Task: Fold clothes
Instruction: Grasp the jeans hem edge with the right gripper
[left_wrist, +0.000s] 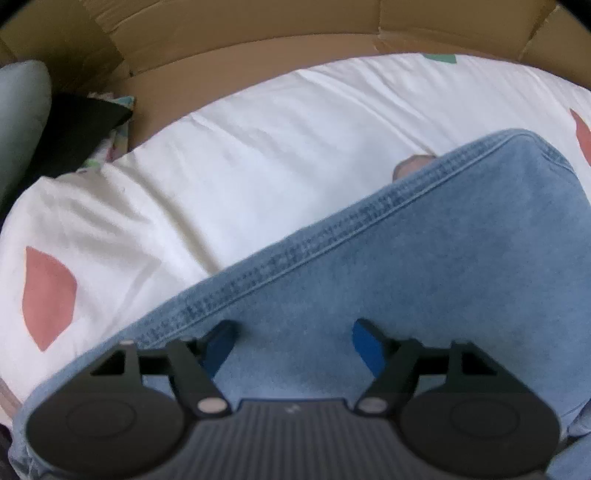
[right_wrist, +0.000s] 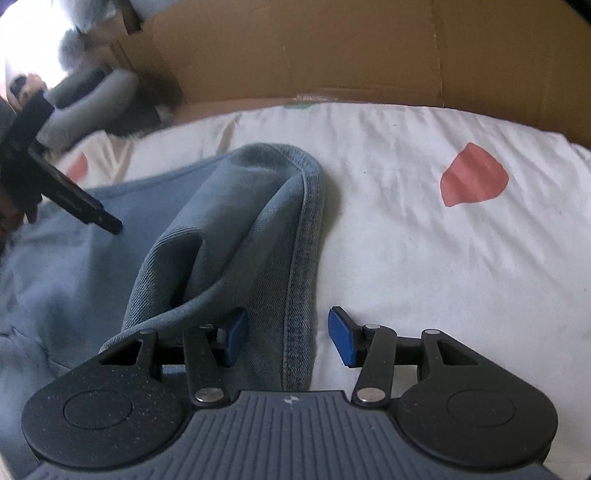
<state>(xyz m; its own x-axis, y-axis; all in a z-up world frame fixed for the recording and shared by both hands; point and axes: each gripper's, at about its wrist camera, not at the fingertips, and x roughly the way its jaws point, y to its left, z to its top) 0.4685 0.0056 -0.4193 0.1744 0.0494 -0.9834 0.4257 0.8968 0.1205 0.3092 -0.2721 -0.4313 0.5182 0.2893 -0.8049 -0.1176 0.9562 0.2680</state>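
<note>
Across a white sheet (right_wrist: 424, 258) with red patches, backed by cardboard (right_wrist: 332, 55), lie blue jeans (left_wrist: 424, 277). Under the left gripper (left_wrist: 291, 341) the denim spreads, its jaws apart above it. The right gripper (right_wrist: 286, 338) straddles the jeans' stitched hem, jaws apart, unclamped.
</note>
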